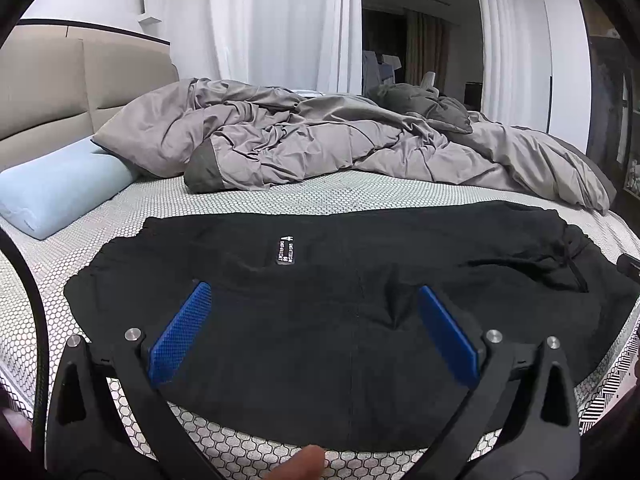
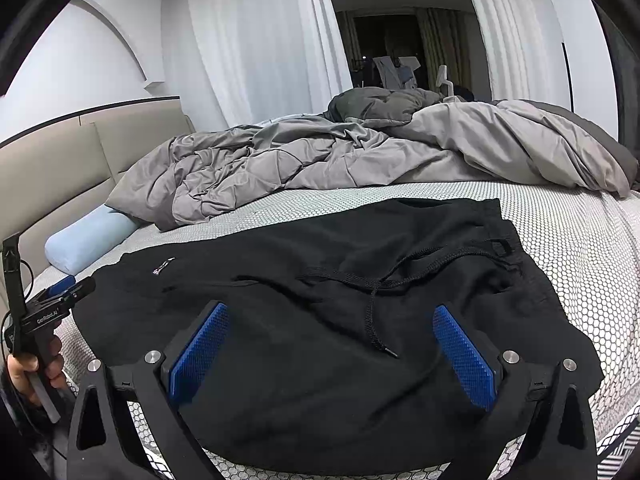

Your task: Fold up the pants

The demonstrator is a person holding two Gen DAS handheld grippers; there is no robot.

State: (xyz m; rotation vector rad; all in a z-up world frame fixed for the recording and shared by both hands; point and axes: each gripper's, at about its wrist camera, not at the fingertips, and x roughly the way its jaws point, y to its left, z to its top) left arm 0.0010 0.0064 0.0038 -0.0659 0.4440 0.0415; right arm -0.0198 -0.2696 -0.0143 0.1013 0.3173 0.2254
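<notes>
Black pants [image 1: 340, 320] lie spread on the bed's white honeycomb sheet [image 1: 280, 192], with a small label [image 1: 286, 250] on top. In the right wrist view the pants [image 2: 320, 360] show a drawstring [image 2: 374, 312] and the waistband at the right. My left gripper [image 1: 314, 292] is open above the pants' near part, blue pads wide apart and empty. My right gripper [image 2: 331, 314] is open above the pants near the drawstring, empty. The left gripper [image 2: 66, 292] also shows at the far left of the right wrist view, held in a hand.
A crumpled grey duvet [image 1: 320, 140] lies across the far half of the bed. A light blue pillow [image 1: 60, 192] sits at the left by the beige headboard [image 1: 48, 92]. White curtains [image 1: 272, 20] hang behind. The bed's near edge runs just below the pants.
</notes>
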